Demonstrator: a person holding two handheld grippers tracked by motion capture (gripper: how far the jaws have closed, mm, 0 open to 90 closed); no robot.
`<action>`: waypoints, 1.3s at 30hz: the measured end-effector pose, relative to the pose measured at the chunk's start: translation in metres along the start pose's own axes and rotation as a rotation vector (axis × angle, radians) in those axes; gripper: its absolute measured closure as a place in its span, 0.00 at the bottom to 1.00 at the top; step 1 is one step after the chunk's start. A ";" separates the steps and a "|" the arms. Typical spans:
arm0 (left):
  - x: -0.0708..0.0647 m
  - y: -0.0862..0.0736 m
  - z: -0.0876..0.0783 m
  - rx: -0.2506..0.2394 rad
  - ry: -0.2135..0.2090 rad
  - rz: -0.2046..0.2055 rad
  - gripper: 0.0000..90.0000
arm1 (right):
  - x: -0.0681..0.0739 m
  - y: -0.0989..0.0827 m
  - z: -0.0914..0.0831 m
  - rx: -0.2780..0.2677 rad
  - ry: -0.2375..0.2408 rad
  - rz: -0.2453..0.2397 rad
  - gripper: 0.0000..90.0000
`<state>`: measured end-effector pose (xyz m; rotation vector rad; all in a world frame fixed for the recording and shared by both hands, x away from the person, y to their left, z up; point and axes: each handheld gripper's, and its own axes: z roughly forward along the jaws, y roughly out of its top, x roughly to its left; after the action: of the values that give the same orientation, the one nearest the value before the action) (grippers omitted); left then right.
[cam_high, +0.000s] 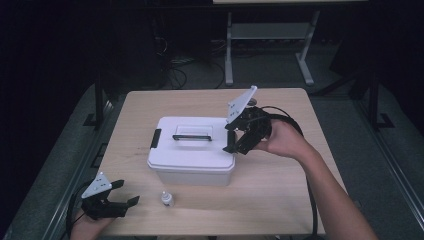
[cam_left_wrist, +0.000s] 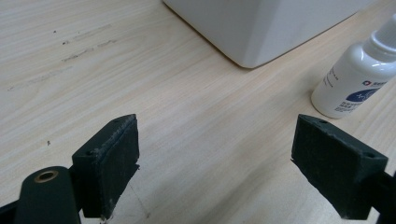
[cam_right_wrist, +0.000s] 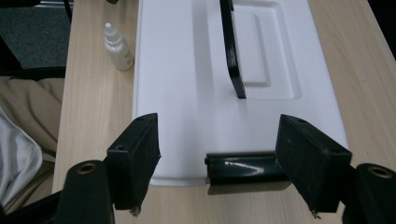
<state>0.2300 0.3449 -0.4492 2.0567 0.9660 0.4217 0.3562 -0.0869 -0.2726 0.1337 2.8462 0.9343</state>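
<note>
Jaws apart at black latch, white lidded box, black handle

Box mid-table; bottle on table before it, toward box's left; handle on lid.

Dim lab: bare workbench, floor cables.

Overhead light illuminates the desk evenly; the surrounding room is dark. Glare washes out the white box lid. Near jaws appear slightly soft in both gripper views.
</note>
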 end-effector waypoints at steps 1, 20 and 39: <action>0.000 0.000 0.000 0.001 -0.003 0.002 0.17 | -0.001 0.003 0.001 0.005 0.001 -0.008 0.34; -0.001 0.002 0.001 0.003 0.000 0.013 0.17 | -0.007 0.037 0.015 0.018 0.036 -0.046 0.40; 0.000 0.001 -0.001 0.000 0.003 0.014 0.17 | -0.013 0.065 0.043 0.083 0.059 -0.108 0.65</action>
<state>0.2298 0.3447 -0.4473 2.0641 0.9544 0.4323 0.3784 -0.0108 -0.2671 -0.0382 2.9134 0.8119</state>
